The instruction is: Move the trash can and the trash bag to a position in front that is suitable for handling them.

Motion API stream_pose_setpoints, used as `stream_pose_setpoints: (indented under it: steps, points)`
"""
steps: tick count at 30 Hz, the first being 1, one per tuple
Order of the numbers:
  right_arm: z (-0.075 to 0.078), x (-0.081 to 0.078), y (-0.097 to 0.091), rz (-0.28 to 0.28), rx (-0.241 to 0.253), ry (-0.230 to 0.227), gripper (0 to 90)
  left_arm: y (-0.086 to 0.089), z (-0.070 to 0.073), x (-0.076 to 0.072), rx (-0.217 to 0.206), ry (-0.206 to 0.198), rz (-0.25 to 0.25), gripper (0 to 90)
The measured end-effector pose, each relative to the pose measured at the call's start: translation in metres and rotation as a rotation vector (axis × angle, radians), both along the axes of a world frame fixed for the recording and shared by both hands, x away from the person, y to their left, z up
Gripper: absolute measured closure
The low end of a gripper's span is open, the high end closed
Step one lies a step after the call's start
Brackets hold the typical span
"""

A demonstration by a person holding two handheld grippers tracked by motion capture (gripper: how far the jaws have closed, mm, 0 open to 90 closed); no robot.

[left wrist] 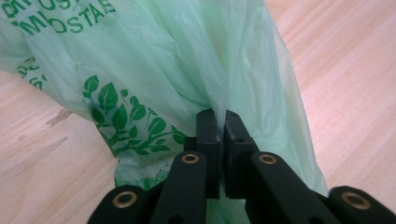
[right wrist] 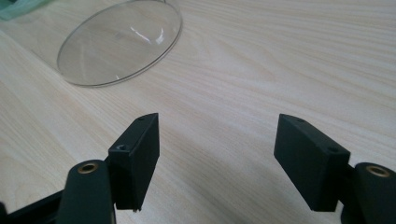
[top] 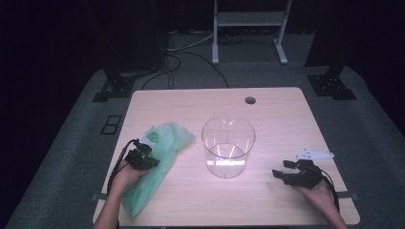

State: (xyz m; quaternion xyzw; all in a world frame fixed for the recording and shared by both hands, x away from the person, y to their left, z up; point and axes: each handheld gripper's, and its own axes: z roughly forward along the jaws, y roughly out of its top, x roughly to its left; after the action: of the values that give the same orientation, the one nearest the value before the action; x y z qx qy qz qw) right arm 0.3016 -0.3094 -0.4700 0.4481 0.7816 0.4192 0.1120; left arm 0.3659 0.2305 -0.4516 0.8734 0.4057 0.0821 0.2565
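A pale green plastic bag [top: 155,164] printed with green leaves lies along the table's left side. My left gripper [top: 149,157] sits over its middle, and in the left gripper view its jaws are shut on a fold of the bag [left wrist: 154,70], pinching the film between the left gripper [left wrist: 221,122] tips. A clear round container [top: 228,145] stands upright at the table's centre, its base [right wrist: 119,44] showing in the right gripper view. My right gripper [top: 282,169] rests low near the front right, open, and the right gripper [right wrist: 217,135] has only bare wood between its jaws.
The light wooden table [top: 277,114] has a round cable hole [top: 250,100] near its far edge. A small white part [top: 313,155] lies just behind my right hand. Beyond the table stand a white frame [top: 248,28], dark stands and floor cables.
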Motion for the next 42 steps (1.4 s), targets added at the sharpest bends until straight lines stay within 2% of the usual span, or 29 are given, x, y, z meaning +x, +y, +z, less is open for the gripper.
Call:
stream_pose_setpoints:
  steps: [2, 6, 11, 18, 22, 26, 31, 37, 42]
  points:
    - [0.000, 0.000, 0.000, 0.000, 0.000, 0.001, 30.6, -0.001, 0.001, -0.001, 0.023, -0.010, -0.038, 87.4]
    - [0.000, -0.001, -0.001, -0.003, 0.004, -0.001, 30.6, 0.000, 0.002, 0.000, 0.040, 0.008, -0.065, 88.9]
    - [0.001, -0.001, -0.002, -0.002, 0.004, -0.003, 30.6, 0.001, 0.005, -0.001, 0.034, 0.021, -0.074, 89.2]
    - [0.001, -0.001, -0.002, -0.001, 0.005, -0.004, 30.6, 0.001, 0.019, -0.005, 0.018, 0.009, -0.125, 89.2]
    - [0.000, -0.001, -0.002, -0.001, 0.006, -0.001, 30.6, 0.002, 0.034, -0.008, 0.015, -0.013, -0.159, 89.2]
    - [0.000, -0.001, -0.002, -0.001, 0.007, 0.001, 30.6, 0.002, 0.055, -0.012, 0.023, -0.035, -0.209, 89.2]
    - [0.000, -0.001, -0.001, -0.001, 0.008, 0.001, 30.6, 0.001, 0.081, -0.016, 0.013, -0.057, -0.258, 89.1]
    - [0.000, 0.000, -0.001, 0.004, 0.008, 0.000, 30.6, -0.003, 0.110, -0.021, 0.021, -0.076, -0.298, 89.1]
    - [0.000, 0.000, -0.001, 0.005, 0.009, 0.002, 30.6, -0.005, 0.133, -0.025, 0.008, -0.103, -0.329, 89.1]
